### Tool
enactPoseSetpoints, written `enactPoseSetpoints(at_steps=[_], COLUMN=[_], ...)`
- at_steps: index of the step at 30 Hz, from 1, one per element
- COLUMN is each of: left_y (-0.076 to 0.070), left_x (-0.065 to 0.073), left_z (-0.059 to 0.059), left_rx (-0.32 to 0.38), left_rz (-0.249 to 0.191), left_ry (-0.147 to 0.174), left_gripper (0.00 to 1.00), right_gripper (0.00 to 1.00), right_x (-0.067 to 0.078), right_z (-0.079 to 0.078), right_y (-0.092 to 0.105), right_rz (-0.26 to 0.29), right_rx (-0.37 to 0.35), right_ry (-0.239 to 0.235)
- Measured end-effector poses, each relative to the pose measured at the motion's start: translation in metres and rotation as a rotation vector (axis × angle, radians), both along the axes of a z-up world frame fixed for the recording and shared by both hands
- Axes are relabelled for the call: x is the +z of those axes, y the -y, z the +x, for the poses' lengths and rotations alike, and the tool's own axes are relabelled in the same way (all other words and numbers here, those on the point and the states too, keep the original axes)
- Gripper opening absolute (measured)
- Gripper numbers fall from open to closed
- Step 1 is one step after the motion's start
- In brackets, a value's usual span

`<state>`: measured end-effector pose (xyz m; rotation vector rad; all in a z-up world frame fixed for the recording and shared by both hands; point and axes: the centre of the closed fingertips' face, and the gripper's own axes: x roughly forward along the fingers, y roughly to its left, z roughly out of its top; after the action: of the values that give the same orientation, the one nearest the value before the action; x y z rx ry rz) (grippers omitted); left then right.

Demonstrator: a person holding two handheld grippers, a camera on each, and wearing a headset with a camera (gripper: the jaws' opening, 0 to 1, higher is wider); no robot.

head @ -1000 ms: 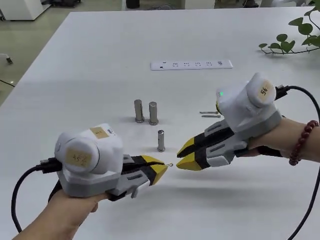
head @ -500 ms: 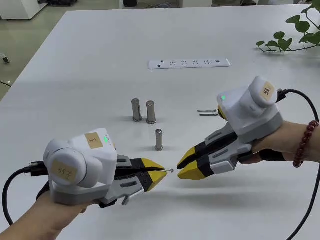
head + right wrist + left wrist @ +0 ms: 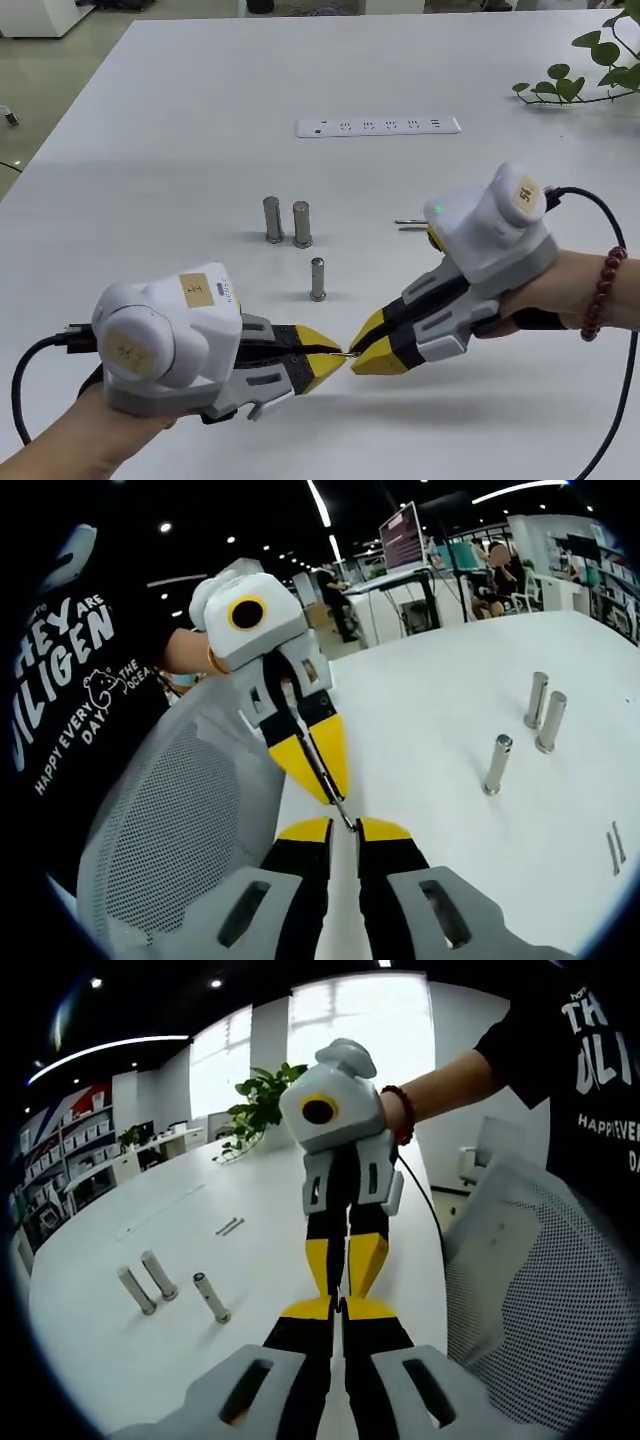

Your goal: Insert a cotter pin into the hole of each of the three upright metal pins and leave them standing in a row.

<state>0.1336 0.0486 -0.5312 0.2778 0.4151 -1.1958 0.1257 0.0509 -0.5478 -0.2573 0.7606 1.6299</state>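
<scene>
Lower left, the left gripper (image 3: 337, 361) has its yellow-tipped jaws pinched tight on a thin wire cotter pin (image 3: 342, 810), whose end pokes out at bottom centre. Above, mid-frame, three short grey cylindrical metal pins (image 3: 302, 224) stand on the white table (image 3: 180, 150), two side by side and one nearer. None looks pinned yet. Just right of centre, the right gripper (image 3: 360, 353) meets the left tip to tip, jaws narrowly parted around the wire. A handover, I'd say: the right should close squarely on the shank before the left lets go, keeping the legs free. Two spare cotter pins (image 3: 415, 224) lie further right.
</scene>
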Motion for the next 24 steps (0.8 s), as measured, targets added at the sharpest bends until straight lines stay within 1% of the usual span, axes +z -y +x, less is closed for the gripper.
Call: enactPoseSetpoints(at_steps=[2, 6, 11, 14, 16, 19, 21, 24], left_y=[0.0008, 0.0019, 0.0017, 0.0022, 0.0019, 0.0020, 0.0018, 0.0016], left_x=[0.0009, 0.0002, -0.0019, -0.0022, -0.0026, -0.0036, -0.0049, -0.0058], left_z=[-0.0008, -0.0035, -0.0036, -0.0042, -0.0034, -0.0022, -0.0004, 0.0027], left_rx=[-0.004, -0.017, -0.016, -0.017, -0.010, 0.002, 0.013, 0.028], left_rz=[-0.003, 0.001, 0.006, 0.006, 0.004, -0.001, -0.004, -0.002], left_ry=[0.002, -0.003, -0.009, -0.010, -0.009, -0.010, -0.015, -0.013], left_gripper=[0.00, 0.00, 0.00, 0.00, 0.00, 0.00, 0.00, 0.00], right_gripper=[0.03, 0.00, 0.00, 0.00, 0.00, 0.00, 0.00, 0.00], right_x=[-0.0009, -0.0004, -0.0030, -0.0032, -0.0032, -0.0030, -0.0039, -0.0048], right_z=[-0.0018, -0.0029, -0.0012, -0.0019, -0.0012, 0.0004, 0.0008, 0.0032], right_y=[-0.0012, -0.0029, -0.0017, -0.0012, -0.0009, 0.0001, 0.0007, 0.0011], right_rz=[-0.005, -0.005, -0.019, -0.032, -0.035, -0.039, -0.052, -0.071], right_rx=[0.006, 0.012, 0.032, 0.030, 0.030, 0.040, 0.045, 0.063], right_ry=[0.003, 0.011, 0.043, 0.041, 0.050, 0.082, 0.095, 0.145])
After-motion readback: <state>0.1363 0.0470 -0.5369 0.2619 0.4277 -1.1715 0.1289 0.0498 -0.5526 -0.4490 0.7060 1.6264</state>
